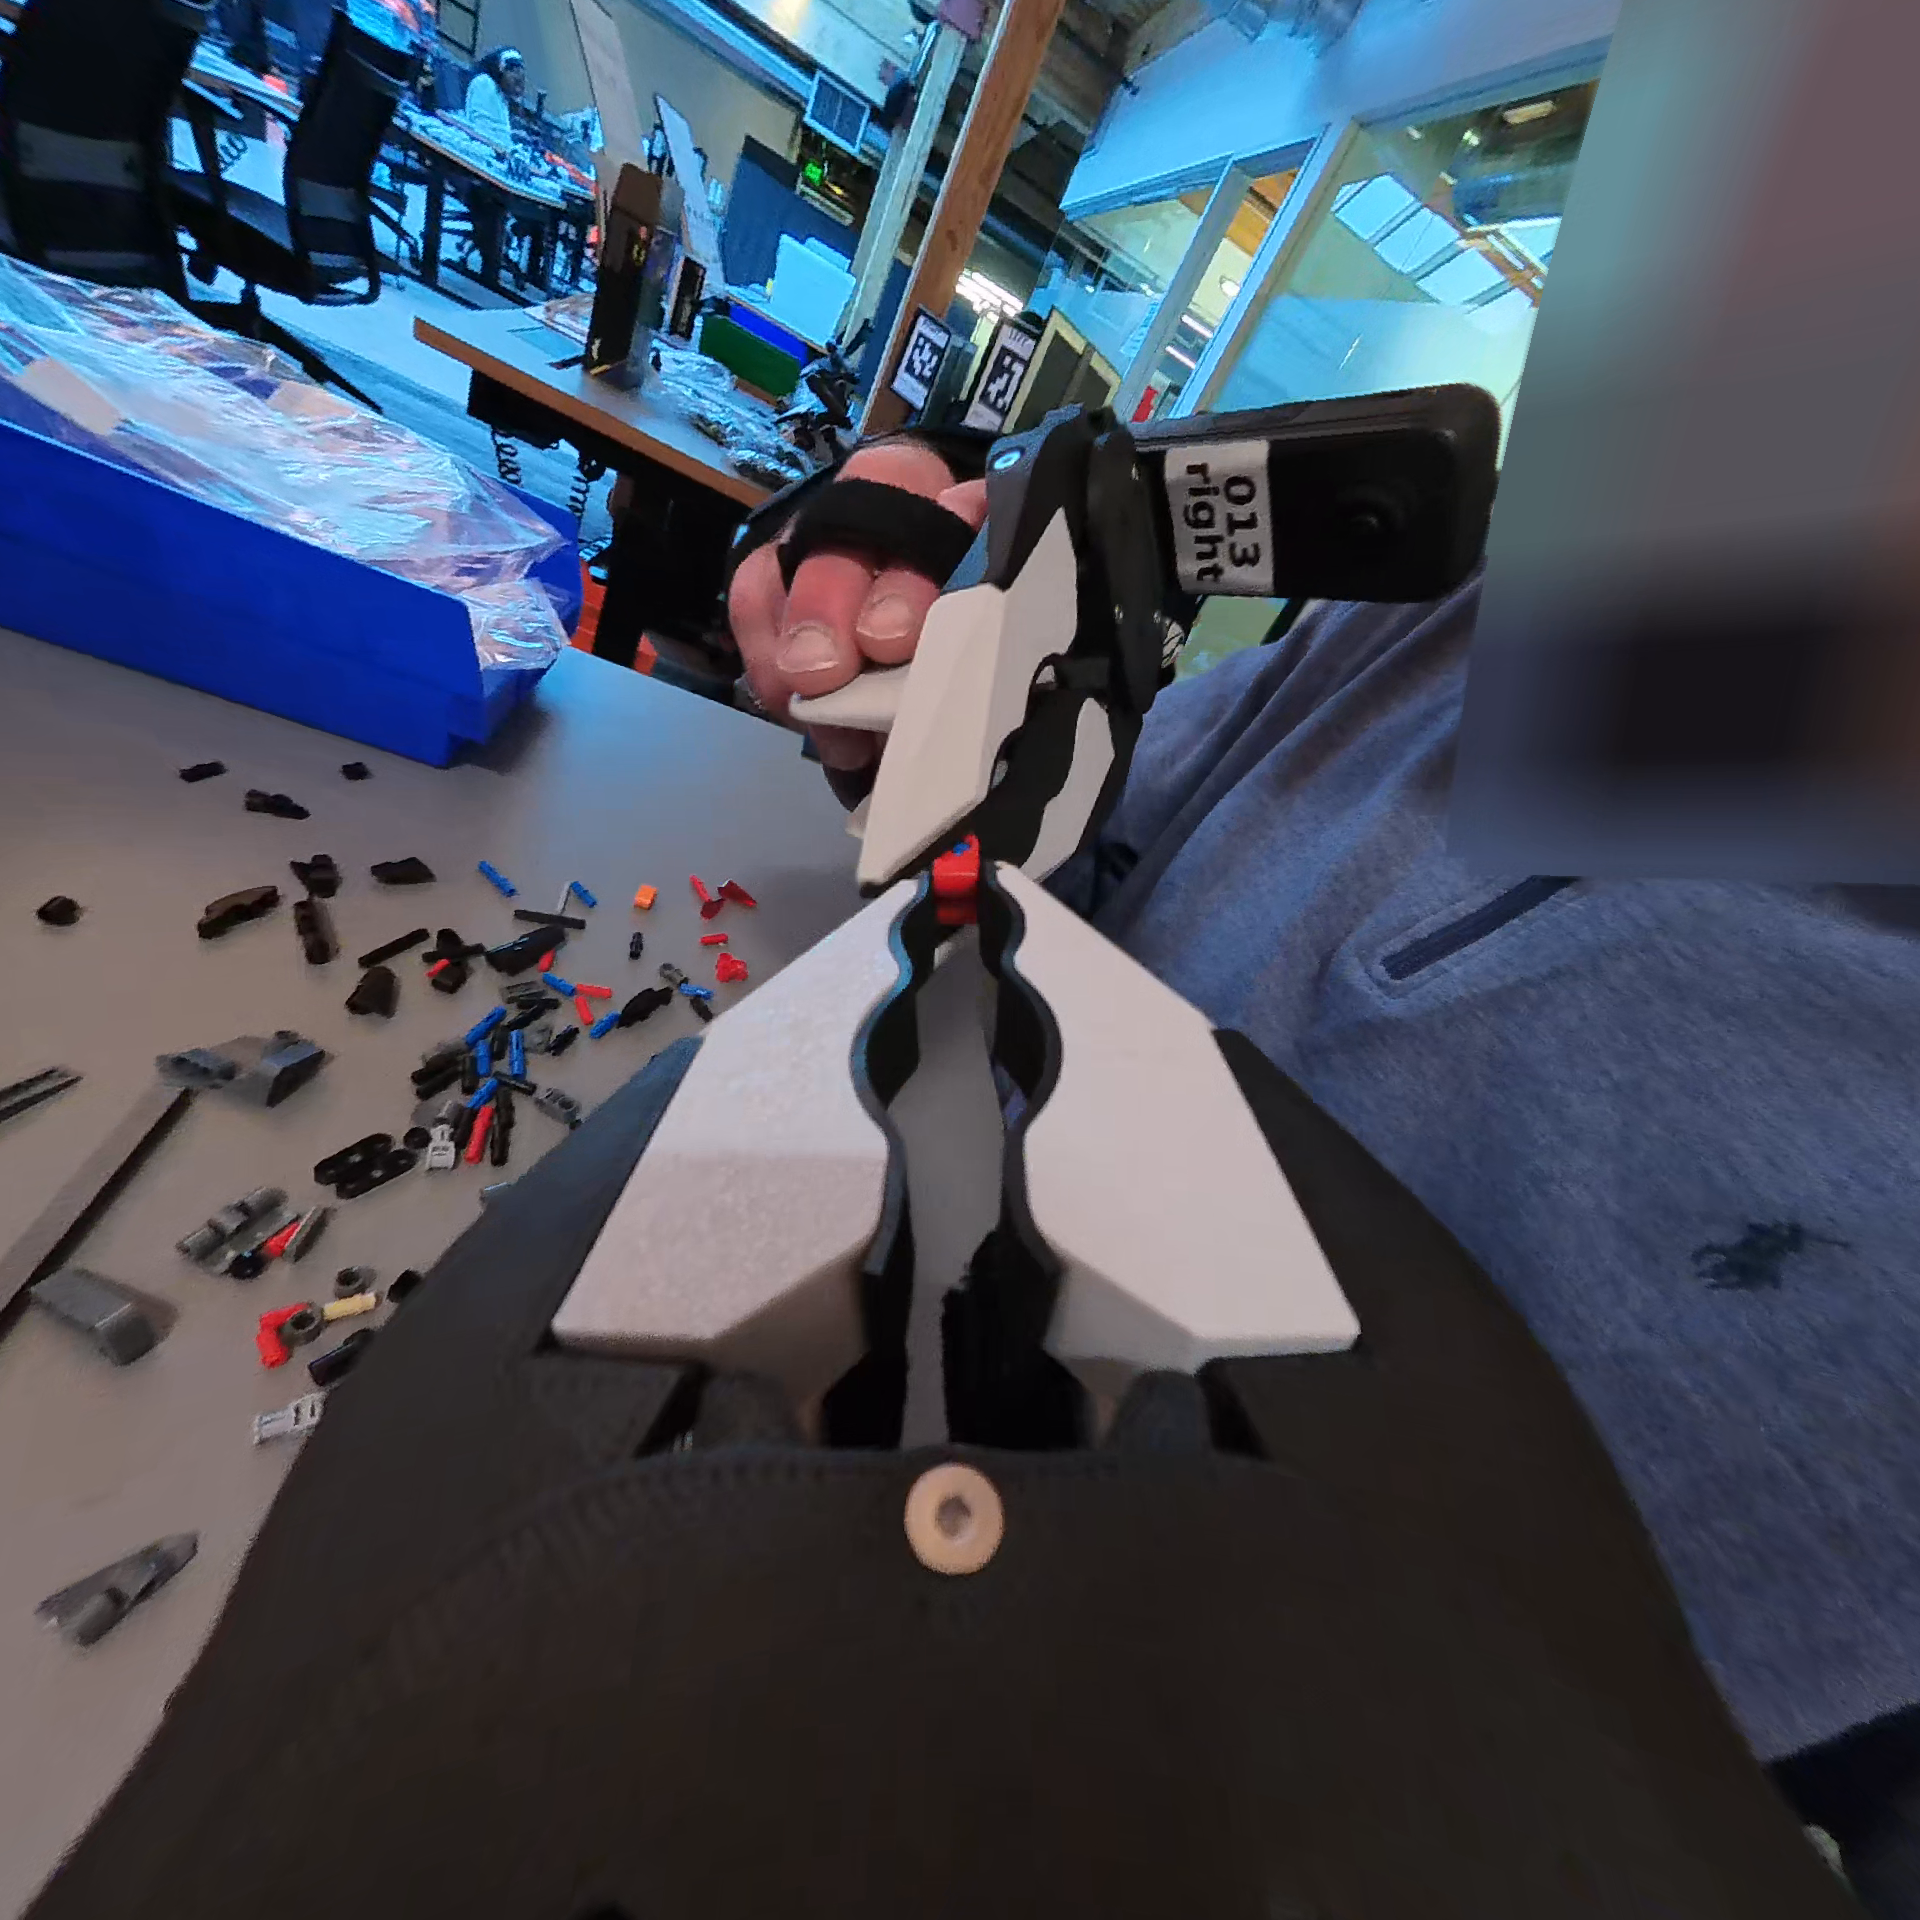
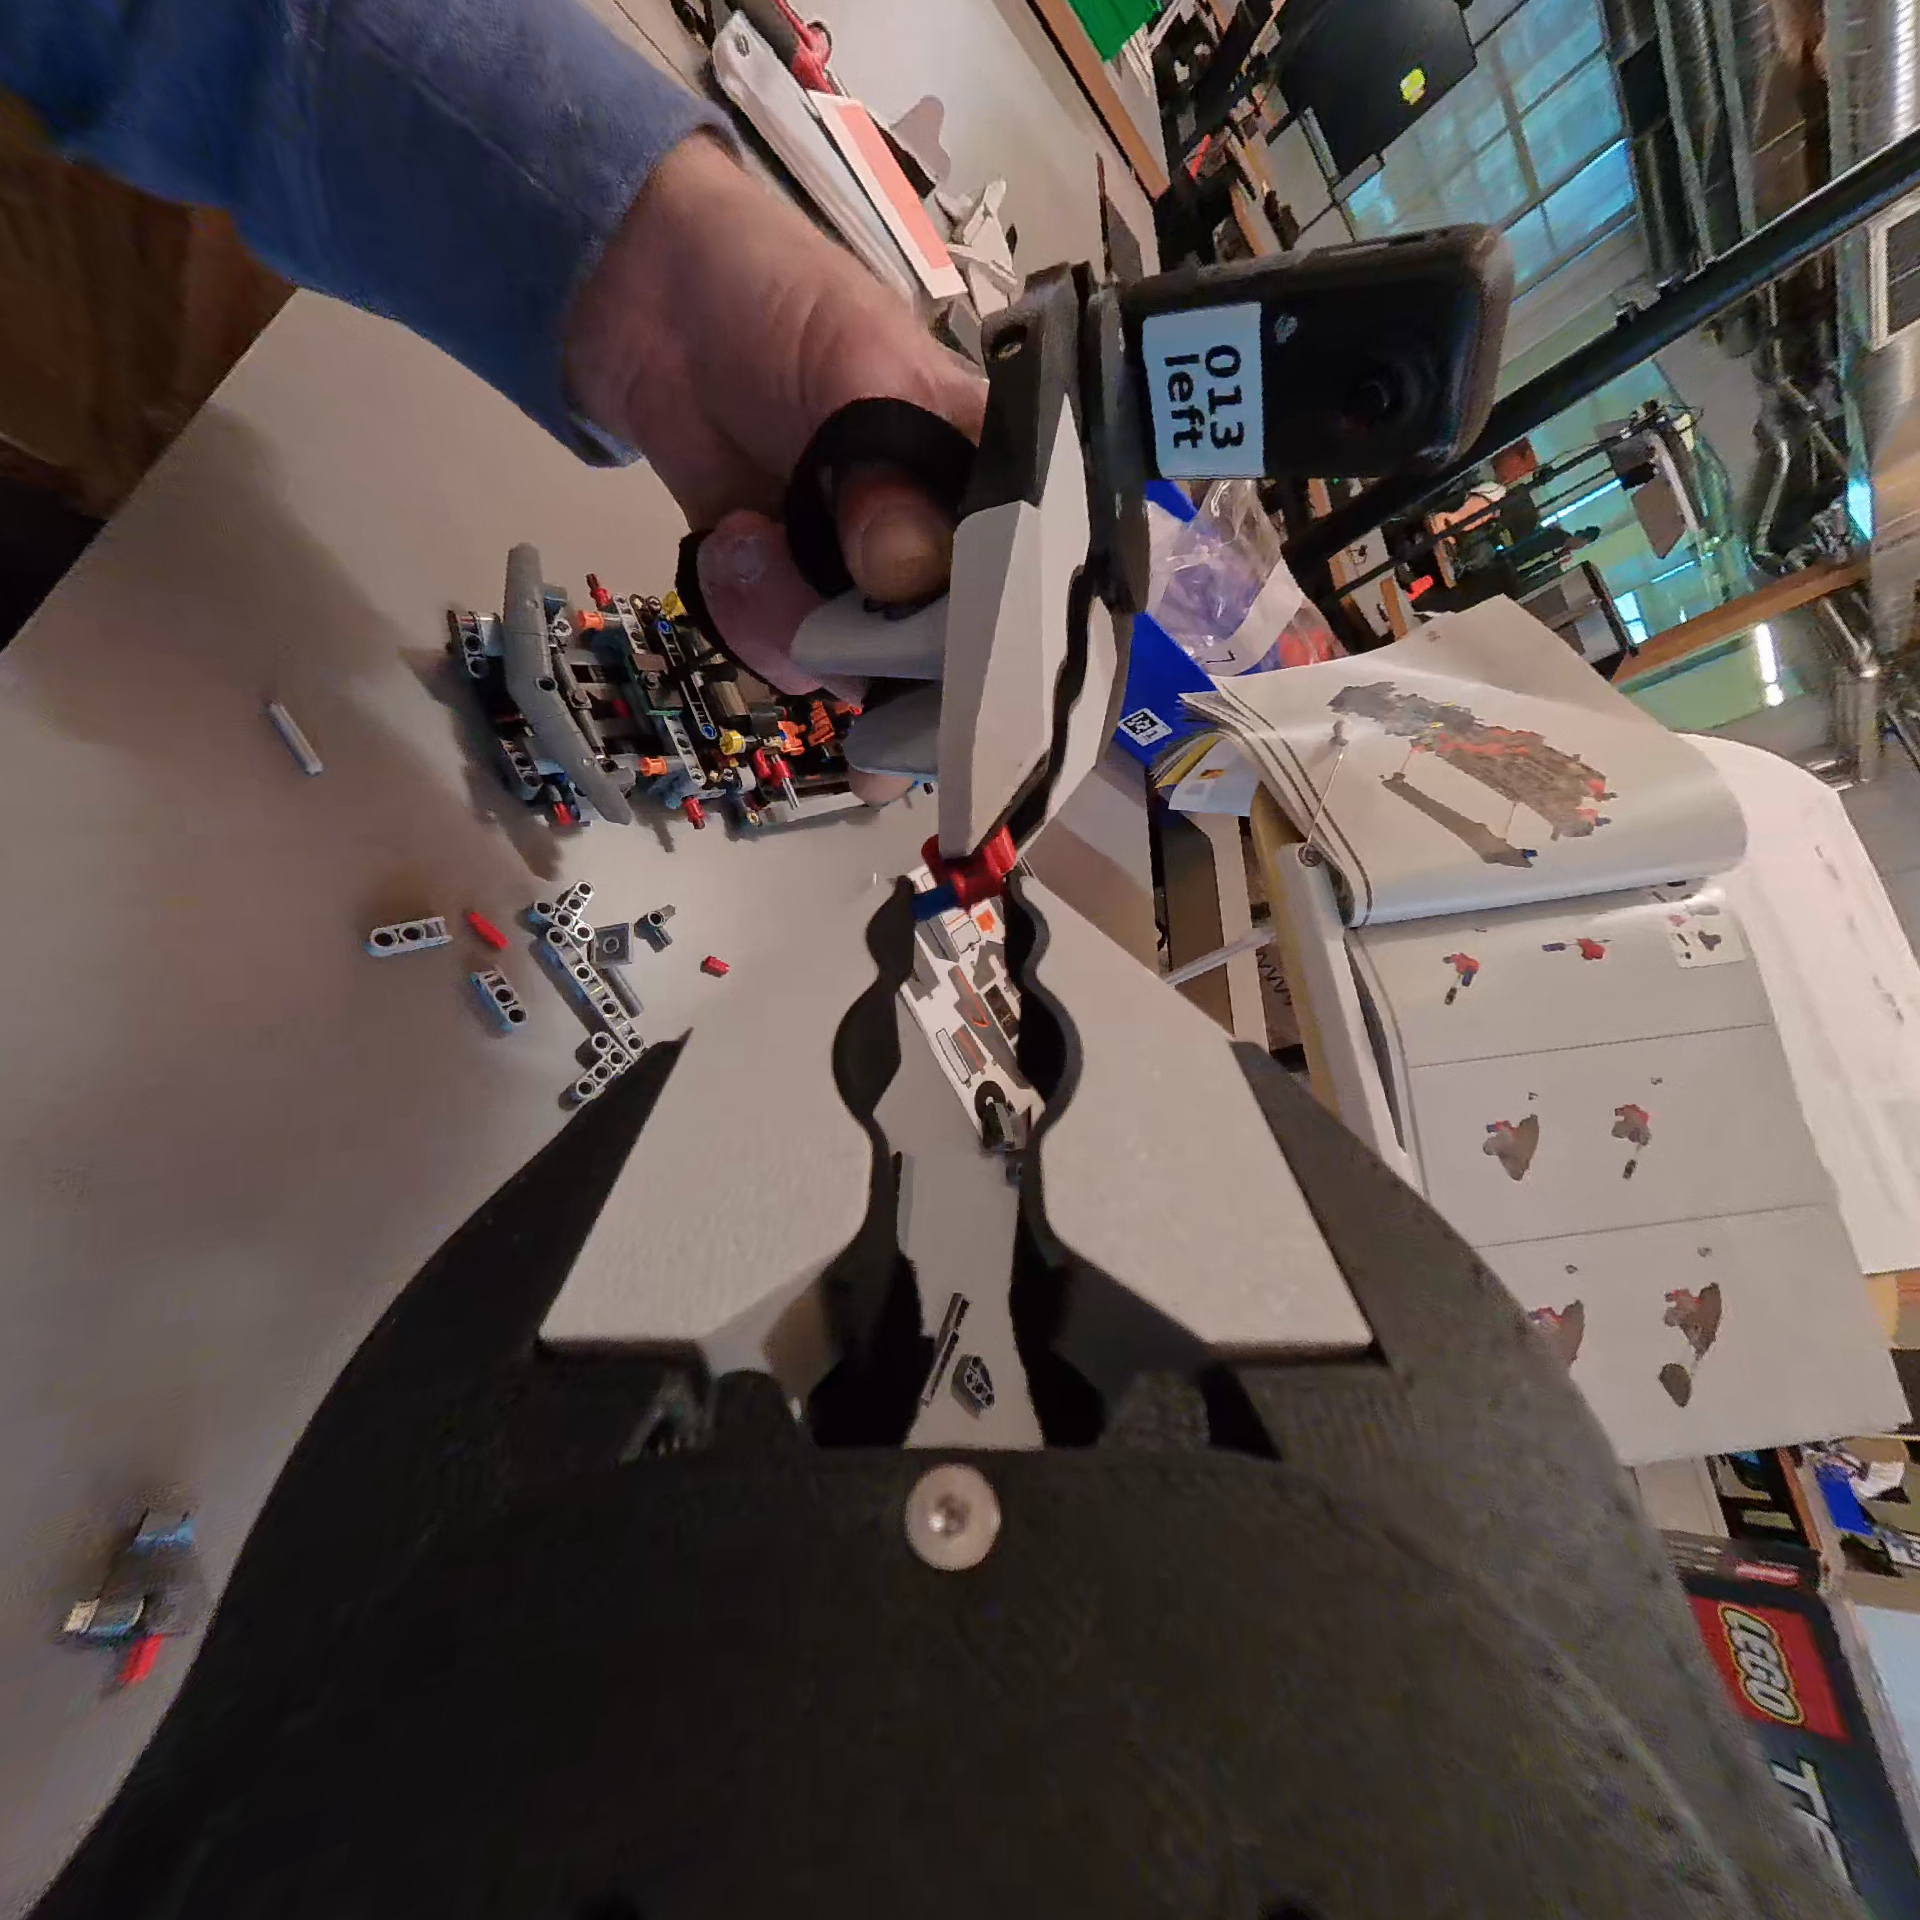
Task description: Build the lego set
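Note:
My left gripper [image 1: 954, 891] and my right gripper [image 2: 956, 889] meet tip to tip in the air above the grey table [image 1: 644, 748]. Between them is a small red connector [image 1: 952, 896] with a blue pin [image 2: 928, 903] in it. The left jaws are shut on the red connector [image 2: 975, 864]. The right jaws are shut on the blue pin end [image 1: 968, 848]. In the left wrist view the right gripper [image 1: 930, 860] comes down from above. In the right wrist view the left gripper [image 2: 982, 837] does the same. A partly built model [image 2: 613, 707] lies on the table behind the left hand.
Many loose black, blue and red parts [image 1: 499, 1039] are strewn on the table. Grey beams [image 2: 582, 971] lie near the model. An open instruction booklet [image 2: 1507, 821] and a sticker sheet [image 2: 961, 997] are to the right. A blue bin [image 1: 260, 613] holds plastic bags. Only a small space, under 4 cm, lies between the two pairs of fingers. Left tips and right tips are each some 25 centimeters from the partly built model [image 2: 613, 707].

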`<state>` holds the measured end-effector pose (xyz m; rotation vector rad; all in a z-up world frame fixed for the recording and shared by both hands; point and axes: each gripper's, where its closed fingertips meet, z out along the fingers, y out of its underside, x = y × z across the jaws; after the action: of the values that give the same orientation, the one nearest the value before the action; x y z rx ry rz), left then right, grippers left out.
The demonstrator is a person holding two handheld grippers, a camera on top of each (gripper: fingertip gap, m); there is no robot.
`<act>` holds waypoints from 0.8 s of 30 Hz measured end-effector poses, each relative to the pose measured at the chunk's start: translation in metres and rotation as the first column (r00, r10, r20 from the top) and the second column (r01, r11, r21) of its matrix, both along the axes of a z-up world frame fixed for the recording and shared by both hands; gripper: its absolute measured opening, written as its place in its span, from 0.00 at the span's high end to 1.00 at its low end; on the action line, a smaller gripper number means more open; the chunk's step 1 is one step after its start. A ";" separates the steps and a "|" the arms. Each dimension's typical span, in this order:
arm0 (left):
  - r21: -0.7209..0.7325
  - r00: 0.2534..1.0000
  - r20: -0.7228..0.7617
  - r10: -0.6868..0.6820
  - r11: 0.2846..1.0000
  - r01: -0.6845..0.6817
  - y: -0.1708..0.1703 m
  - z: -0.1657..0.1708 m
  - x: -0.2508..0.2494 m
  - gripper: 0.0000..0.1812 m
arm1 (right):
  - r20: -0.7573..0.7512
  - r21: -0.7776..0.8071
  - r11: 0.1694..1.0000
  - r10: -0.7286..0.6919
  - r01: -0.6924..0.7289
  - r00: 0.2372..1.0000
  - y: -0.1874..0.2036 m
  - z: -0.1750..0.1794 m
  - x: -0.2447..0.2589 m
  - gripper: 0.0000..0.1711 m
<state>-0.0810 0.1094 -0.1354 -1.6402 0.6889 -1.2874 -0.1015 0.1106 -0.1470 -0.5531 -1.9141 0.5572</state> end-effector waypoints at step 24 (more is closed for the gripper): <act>0.081 0.995 0.039 -0.093 0.993 0.090 -0.008 0.014 0.002 0.97 | -0.107 0.096 0.994 -0.032 0.042 0.994 -0.007 0.016 0.003 0.92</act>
<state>-0.0786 0.1013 -0.1210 -1.5287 0.7871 -1.3394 -0.0986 0.1036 -0.1306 -0.4854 -1.8169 0.4570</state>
